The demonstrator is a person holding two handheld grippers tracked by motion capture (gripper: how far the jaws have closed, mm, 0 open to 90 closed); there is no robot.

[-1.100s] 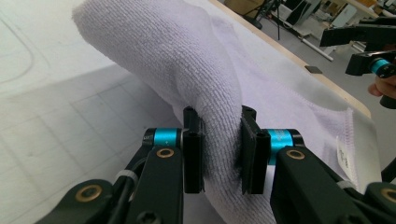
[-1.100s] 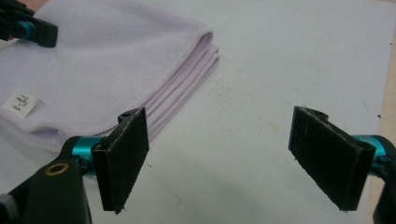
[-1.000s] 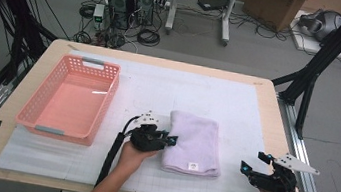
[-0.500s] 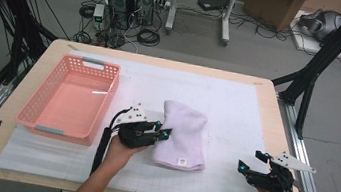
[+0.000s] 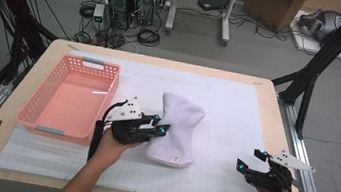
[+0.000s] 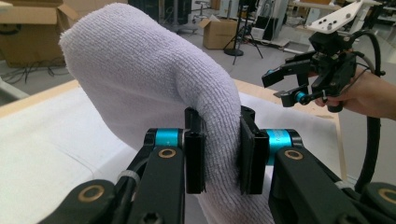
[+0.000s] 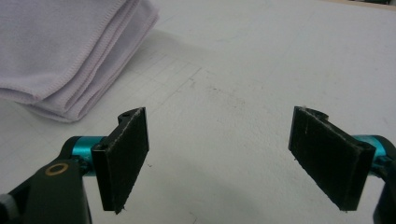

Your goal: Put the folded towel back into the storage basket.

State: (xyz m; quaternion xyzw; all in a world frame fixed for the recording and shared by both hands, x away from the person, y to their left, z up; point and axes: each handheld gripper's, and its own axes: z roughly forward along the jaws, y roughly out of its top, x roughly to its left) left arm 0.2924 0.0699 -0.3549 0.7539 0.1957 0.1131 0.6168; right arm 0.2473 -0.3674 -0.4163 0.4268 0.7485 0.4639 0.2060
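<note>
Left gripper [image 5: 160, 125]: black body, flat black fingers [image 6: 195, 156], blue anodised collars, brass-coloured pivot rings, grey three-cornered plate on top, black cable trailing. Right gripper [image 5: 249, 159]: same build, fingers [image 7: 125, 151] showing frayed pad edges. Forearms bare, no sleeves.

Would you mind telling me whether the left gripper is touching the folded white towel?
Touching. In the left gripper view, the left gripper has both jaws pressed into the towel, pinching its fabric between the pads.

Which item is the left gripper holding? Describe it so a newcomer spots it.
On the white mat, right of the pink basket, lies a folded towel. The left gripper pinches its edge; it is the one pale lilac, fluffy terry item.
</note>
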